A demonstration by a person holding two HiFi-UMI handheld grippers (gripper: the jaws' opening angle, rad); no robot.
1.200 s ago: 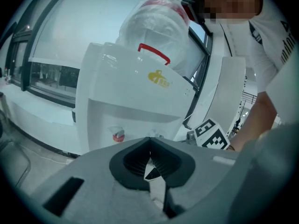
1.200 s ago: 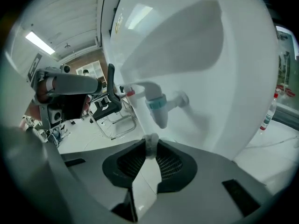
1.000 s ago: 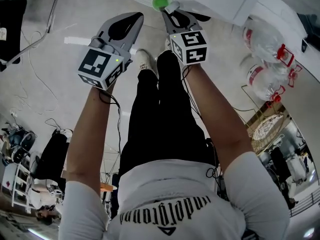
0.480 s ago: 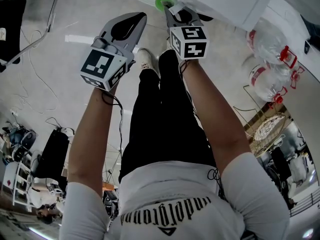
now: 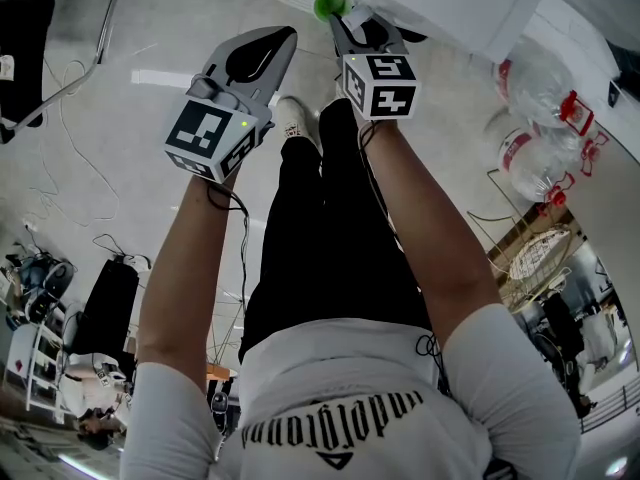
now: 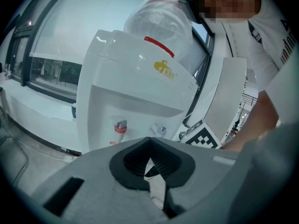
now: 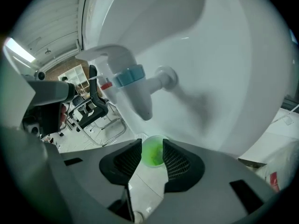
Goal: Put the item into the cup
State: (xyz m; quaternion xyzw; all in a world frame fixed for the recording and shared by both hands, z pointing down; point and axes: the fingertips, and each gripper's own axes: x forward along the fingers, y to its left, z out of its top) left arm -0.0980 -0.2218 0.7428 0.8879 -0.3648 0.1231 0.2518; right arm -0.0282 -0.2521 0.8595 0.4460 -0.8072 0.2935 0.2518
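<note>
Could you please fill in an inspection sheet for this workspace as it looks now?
Surface: pale floor; no table seen.
Job's things: green cup under the blue-collared tap of the water dispenser; item to put in: nothing seen.
Clutter: big water bottles at the right.
Grippers: right gripper closed on the cup; left gripper shut, empty.
Cables: loose wires on the floor.
Surroundings: window beside the dispenser.

Cup [image 7: 150, 156] between right gripper [image 7: 152, 147] jaws, below tap [image 7: 135, 85]; left gripper [image 5: 280, 38] leftward.
</note>
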